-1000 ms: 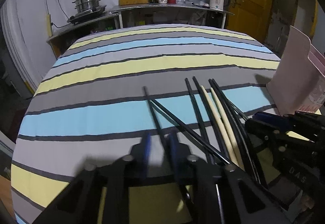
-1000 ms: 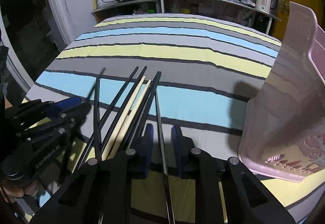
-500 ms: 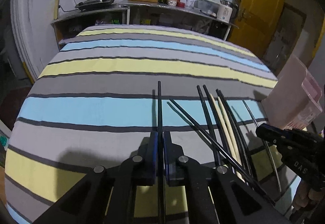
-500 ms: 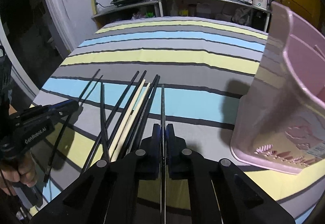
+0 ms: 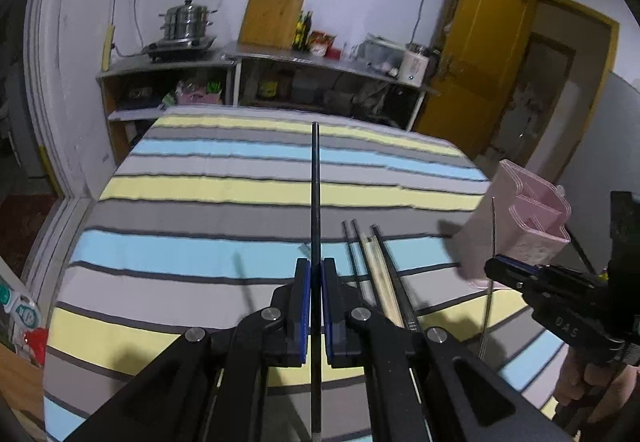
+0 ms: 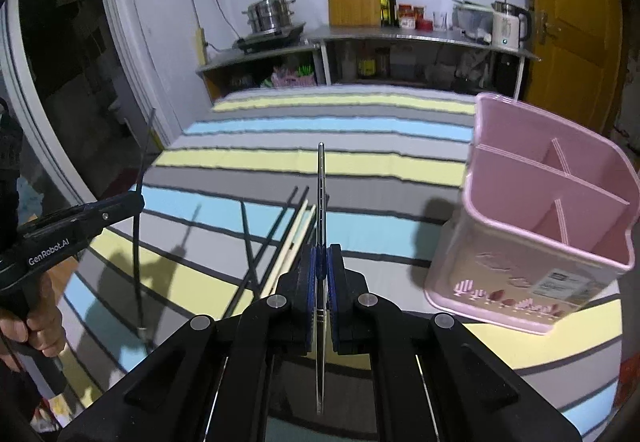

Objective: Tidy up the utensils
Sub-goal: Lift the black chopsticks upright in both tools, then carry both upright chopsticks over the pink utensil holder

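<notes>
Your right gripper (image 6: 320, 274) has its jaws clamped on one chopstick (image 6: 321, 201), lifted above the striped counter (image 6: 380, 161). The pink holder (image 6: 536, 242) stands to its right, and loose chopsticks (image 6: 276, 242) lie to its left.

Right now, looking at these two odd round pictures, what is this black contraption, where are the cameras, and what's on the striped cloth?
No robot here: a person holds hand-operated tongs in each hand, each with a wide-angle camera looking along its fingers. One picture is from the left tongs, the other from the right tongs. Each is shut on one black chopstick, the left chopstick and the right chopstick, both lifted off the striped cloth. More chopsticks, black and pale, lie loose on the cloth. A pink divided holder stands to the right, with nothing showing in its compartments.
</notes>
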Motion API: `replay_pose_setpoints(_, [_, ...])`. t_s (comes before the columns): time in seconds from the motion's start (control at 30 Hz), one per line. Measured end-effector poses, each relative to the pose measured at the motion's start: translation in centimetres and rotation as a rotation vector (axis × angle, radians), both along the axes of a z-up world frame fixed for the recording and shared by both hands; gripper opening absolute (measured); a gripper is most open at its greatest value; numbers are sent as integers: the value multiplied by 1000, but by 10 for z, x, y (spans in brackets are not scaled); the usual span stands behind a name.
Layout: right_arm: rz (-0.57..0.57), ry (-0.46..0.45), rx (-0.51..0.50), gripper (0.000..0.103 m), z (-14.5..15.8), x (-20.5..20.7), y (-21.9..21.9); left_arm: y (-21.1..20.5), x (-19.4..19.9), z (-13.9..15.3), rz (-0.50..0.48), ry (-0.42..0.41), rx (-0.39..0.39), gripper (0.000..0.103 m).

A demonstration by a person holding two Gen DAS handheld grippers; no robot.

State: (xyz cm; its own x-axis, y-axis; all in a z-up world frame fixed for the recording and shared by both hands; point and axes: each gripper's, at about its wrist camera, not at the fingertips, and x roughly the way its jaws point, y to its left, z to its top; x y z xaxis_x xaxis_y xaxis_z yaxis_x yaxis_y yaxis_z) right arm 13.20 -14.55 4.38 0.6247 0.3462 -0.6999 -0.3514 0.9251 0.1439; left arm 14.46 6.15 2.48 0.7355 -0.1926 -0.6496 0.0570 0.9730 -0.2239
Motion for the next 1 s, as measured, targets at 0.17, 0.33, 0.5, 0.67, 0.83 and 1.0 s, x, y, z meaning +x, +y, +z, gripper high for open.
replay_pose_setpoints(0.17, [-18, -49, 28, 6, 24, -15, -13, -12, -16, 32, -36, -43, -20, 5])
replay_pose_setpoints(0.33, [-40, -90, 57, 6, 45, -27, -24, -22, -26, 61, -73, -73, -41, 5])
replay_pose_setpoints(0.5, [-62, -125, 89, 6, 65, -33, -38, -36, -21, 88, -115, -98, -55, 5])
replay_pose_setpoints(0.67, [-88, -163, 100, 6, 85, -39, -55, -59, -10, 111, -178, -108, -74, 5])
replay_pose_setpoints(0.83, [-130, -200, 112, 6, 103, -39, -74, -87, 1, 131, -243, -132, -88, 5])
replay_pose_setpoints(1.0, [-168, -246, 110, 6, 122, -35, -89, -117, 20, 146, -296, -154, -107, 5])
